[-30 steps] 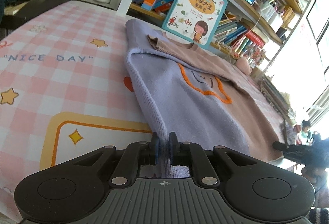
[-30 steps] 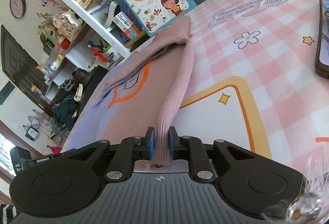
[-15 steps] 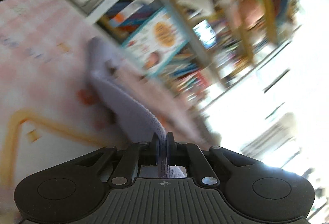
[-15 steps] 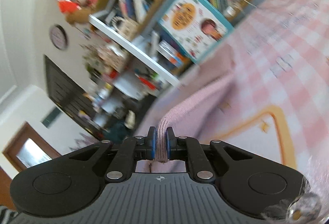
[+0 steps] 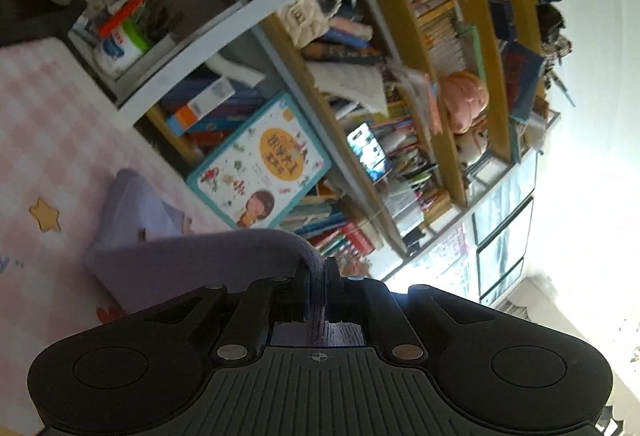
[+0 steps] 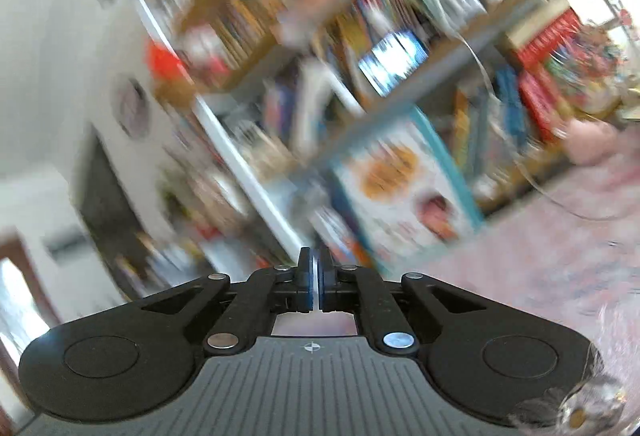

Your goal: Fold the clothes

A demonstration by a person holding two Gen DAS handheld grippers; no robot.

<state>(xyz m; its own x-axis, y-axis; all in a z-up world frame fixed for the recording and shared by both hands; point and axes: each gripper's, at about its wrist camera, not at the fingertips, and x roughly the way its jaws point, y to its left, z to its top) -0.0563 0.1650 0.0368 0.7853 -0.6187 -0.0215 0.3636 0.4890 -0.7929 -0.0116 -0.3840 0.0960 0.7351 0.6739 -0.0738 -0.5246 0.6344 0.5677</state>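
Sweater (image 5: 188, 264), lavender knit, stretches leftward from our left gripper (image 5: 318, 276), whose jaws pinch its edge; the far end lies on the pink checked tablecloth (image 5: 48, 140). Only this view shows it. Our right gripper (image 6: 315, 276) is closed on nothing, facing the blurred bookshelf (image 6: 400, 36) crammed with books.

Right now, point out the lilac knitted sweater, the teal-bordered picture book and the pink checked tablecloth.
lilac knitted sweater (image 5: 192, 260): left wrist view, on the raised fold.
teal-bordered picture book (image 5: 260, 166): left wrist view, on the middle of its cover.
pink checked tablecloth (image 5: 44, 124): left wrist view, on a bare patch at the left.
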